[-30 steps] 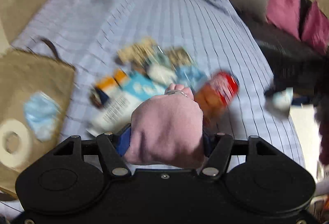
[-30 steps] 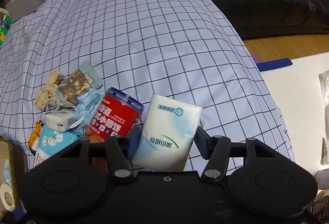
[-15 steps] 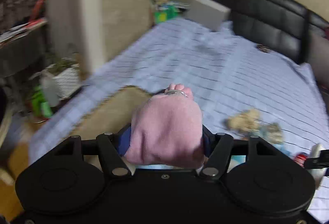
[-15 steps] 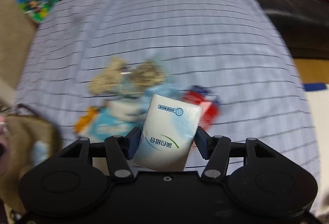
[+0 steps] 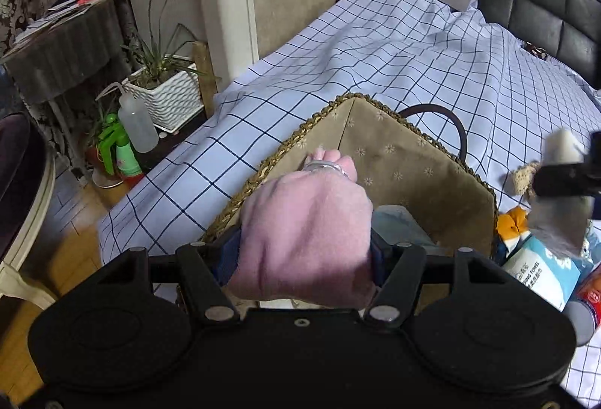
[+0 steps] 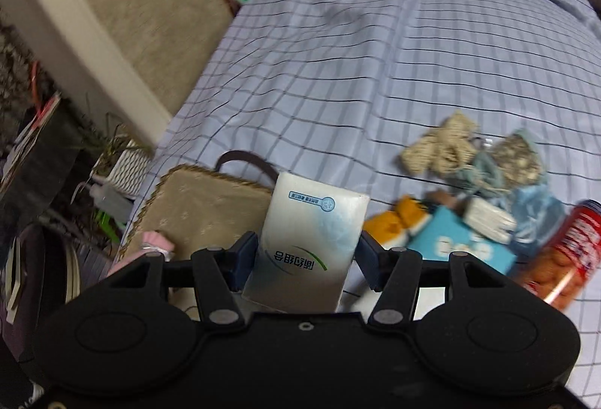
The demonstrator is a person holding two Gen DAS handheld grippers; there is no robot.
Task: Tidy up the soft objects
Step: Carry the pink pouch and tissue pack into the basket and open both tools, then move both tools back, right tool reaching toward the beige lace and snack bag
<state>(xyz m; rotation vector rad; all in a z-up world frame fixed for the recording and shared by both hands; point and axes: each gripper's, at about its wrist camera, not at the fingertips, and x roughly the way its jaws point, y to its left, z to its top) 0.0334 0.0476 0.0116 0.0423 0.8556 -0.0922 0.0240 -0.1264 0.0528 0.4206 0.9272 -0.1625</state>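
Left wrist view: your left gripper (image 5: 305,251) is clamped on a pink cloth bundle (image 5: 306,236) w/ a silvery band round its tip, both pads pressing its sides. It sits over the near-left part of the basket (image 5: 390,153), a woven one w/ tan flowered lining and a dark handle at its 1 o'clock rim. Something pale blue lies inside the basket, just right of the bundle; can't tell what. Basket rests on the checked sheet (image 5: 394,63). At 3 o'clock, blurred, your right gripper (image 5: 563,180) shows at the frame edge.

Right wrist view: your right gripper is clamped on a white tissue pack (image 6: 310,247), upright btw the pads, print upside down. Pack is at the basket's right rim, above the sheet. At 2–3 o'clock a pile lies on the sheet: rope bundle (image 6: 441,146), blue wipes pack (image 6: 460,245), orange item (image 6: 394,225), red can (image 6: 567,251) on its side. Pink bundle tip peeks in at 9 o'clock.
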